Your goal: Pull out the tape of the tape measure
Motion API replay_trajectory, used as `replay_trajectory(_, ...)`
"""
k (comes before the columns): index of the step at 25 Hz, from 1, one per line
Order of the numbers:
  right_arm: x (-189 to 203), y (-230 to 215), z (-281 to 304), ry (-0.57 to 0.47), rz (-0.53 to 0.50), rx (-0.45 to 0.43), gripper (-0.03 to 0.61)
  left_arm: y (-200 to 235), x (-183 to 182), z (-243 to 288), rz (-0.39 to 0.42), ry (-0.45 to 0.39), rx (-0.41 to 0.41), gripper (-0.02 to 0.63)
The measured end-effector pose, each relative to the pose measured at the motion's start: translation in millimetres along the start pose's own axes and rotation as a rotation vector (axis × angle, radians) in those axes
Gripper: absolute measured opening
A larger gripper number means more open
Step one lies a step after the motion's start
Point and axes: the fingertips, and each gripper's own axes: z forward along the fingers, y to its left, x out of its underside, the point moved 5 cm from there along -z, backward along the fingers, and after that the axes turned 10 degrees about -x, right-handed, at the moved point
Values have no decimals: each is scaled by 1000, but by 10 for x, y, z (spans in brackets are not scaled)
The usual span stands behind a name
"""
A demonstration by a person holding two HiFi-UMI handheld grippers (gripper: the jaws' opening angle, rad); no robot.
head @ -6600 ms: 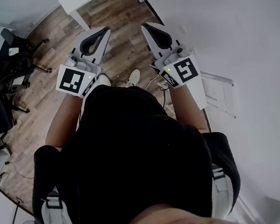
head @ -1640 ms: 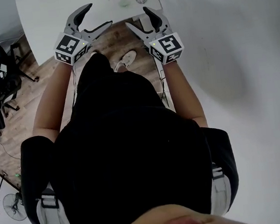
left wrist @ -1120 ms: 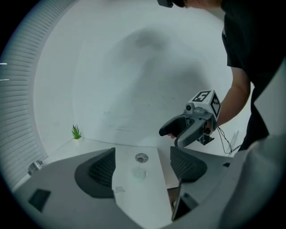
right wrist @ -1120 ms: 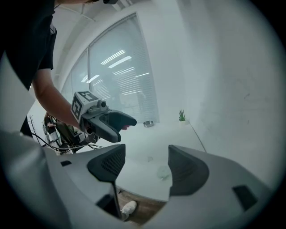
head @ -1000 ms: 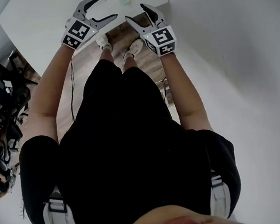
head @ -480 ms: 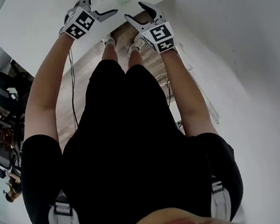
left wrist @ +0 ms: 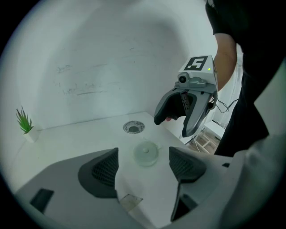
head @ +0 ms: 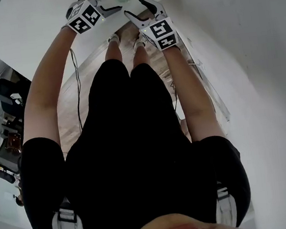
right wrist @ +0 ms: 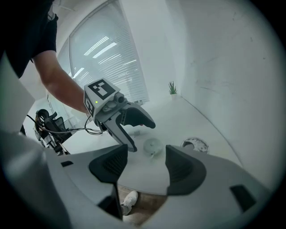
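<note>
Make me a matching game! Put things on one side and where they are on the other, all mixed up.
Things:
1. tape measure
2. plant
3. hole
4. shoe

Places:
A. on the wooden floor
B. at the far corner of the table
C. a pale round disc lying on the table top
D. set into the table top, with a dark ring

Pairs: 1-C, 2-B, 3-D, 4-A

White table (head: pixel 30 21) up top — grommet hole (left wrist: pixel 133 127) mid-frame, small potted plant (left wrist: pixel 24 124) far left, office chairs (head: pixel 9 152) at the left edge.
</note>
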Motion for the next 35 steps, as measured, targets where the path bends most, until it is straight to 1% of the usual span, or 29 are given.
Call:
replay_trajectory(4, 35, -22, 28, 6, 15, 1, 253, 24, 57, 115, 31, 16, 29, 350)
replay_trajectory(7, 50, -36, 28, 1, 23, 4, 253, 52, 37, 169, 17, 6, 31, 337)
replay_trajectory(10, 57, -39, 35, 0, 29, 4, 253, 23, 65, 214, 12, 9, 56, 334)
replay_trajectory(12, 63, -47, 32, 2, 32, 5, 253, 3, 87, 232, 26, 19, 66, 331)
replay_trajectory(16, 85, -70, 12, 4, 42, 10, 252, -33, 97, 256, 80, 40, 71, 311)
replay_trajectory(18, 86, -68, 10, 3, 44, 8, 252, -43, 96, 260, 90, 44, 72, 307)
replay_trajectory(23, 74, -54, 23, 4, 50, -5, 252, -47, 101, 264, 94, 56, 93, 287)
replay_trajectory(25, 66, -52, 27, 4, 53, -9, 252, -39, 88, 272, 81, 59, 109, 273)
replay_trajectory(28, 82, -57, 33, 12, 52, -11, 252, -33, 66, 289, 65, 66, 130, 272)
replay_trajectory(31, 92, -59, 20, 13, 55, -9, 252, -17, 64, 299, 72, 76, 124, 229)
replay_trajectory(35, 100, -54, 8, 13, 59, -10, 250, -1, 81, 287, 64, 77, 116, 222)
